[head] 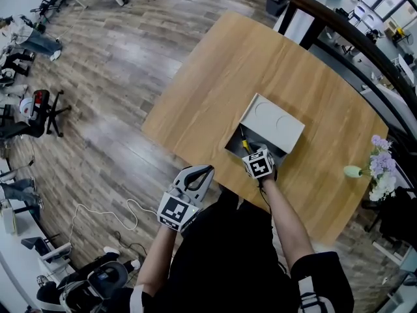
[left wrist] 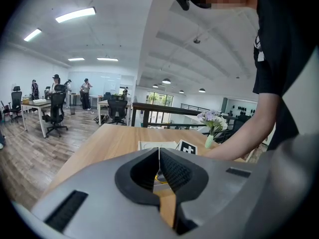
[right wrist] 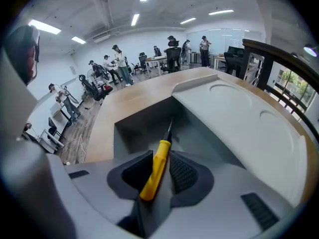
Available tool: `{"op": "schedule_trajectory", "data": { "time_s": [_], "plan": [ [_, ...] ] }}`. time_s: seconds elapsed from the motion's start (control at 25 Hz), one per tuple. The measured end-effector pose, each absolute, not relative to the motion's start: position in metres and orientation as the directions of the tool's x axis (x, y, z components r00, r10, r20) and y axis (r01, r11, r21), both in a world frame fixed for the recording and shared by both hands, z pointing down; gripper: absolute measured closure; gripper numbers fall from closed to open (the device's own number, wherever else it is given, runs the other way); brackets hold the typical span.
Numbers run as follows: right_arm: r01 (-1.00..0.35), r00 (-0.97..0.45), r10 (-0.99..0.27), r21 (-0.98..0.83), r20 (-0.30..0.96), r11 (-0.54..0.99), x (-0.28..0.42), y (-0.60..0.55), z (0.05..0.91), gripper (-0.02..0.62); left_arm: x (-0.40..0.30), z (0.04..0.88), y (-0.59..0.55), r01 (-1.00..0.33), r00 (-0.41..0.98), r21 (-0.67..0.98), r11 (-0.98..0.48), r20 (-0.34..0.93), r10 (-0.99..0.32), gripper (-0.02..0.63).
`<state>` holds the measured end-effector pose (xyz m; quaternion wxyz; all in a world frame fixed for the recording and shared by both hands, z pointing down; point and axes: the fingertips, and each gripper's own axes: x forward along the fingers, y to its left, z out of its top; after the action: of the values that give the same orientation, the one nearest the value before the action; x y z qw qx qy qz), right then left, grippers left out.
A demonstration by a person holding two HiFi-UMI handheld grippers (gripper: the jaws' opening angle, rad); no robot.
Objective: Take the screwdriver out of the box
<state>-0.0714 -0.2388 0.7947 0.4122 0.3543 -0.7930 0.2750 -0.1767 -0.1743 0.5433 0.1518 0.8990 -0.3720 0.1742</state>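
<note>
A grey box (head: 236, 147) stands open on the wooden table (head: 215, 83), its pale lid (head: 272, 121) folded back. My right gripper (head: 249, 151) reaches into the box and is shut on the yellow handle of the screwdriver (right wrist: 155, 167). The dark shaft points down toward the box's inner wall (right wrist: 139, 126), with the lid (right wrist: 239, 118) to the right. In the head view only a bit of the screwdriver (head: 245, 145) shows. My left gripper (head: 203, 173) is shut and holds nothing, hanging off the table's near edge. From the left gripper (left wrist: 158, 152) view the box (left wrist: 157, 145) lies ahead.
A small green vase (head: 352, 171) with pale flowers (head: 380, 168) stands at the table's right end. A dark railing (head: 365, 51) runs behind the table. Office chairs (head: 39, 109) and a white cable (head: 104, 214) are on the wood floor to the left.
</note>
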Motion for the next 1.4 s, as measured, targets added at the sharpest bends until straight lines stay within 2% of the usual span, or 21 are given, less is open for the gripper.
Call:
{"op": "schedule_trajectory", "data": {
  "time_s": [0.28,0.6,1.4],
  "plan": [
    [-0.792,-0.413,-0.298,-0.177,0.861,0.585,-0.078,-0.239,0.807,0.471,-0.183,0.541,-0.174,-0.727,0.657,0.141,-0.672,0.427,-0.622,0.581],
    [-0.813,-0.402,-0.299,-0.188,0.866,0.551,-0.069,-0.237,0.810,0.492,-0.183,0.541,-0.171,-0.731,0.654,0.135,-0.669,0.418,-0.631,0.581],
    [-0.827,-0.372,-0.379,-0.118,0.847,0.549,-0.052,-0.225,0.771,0.503,-0.188,0.527,-0.152,-0.712,0.681,0.125,-0.691,0.361,-0.637,0.581]
  ]
}}
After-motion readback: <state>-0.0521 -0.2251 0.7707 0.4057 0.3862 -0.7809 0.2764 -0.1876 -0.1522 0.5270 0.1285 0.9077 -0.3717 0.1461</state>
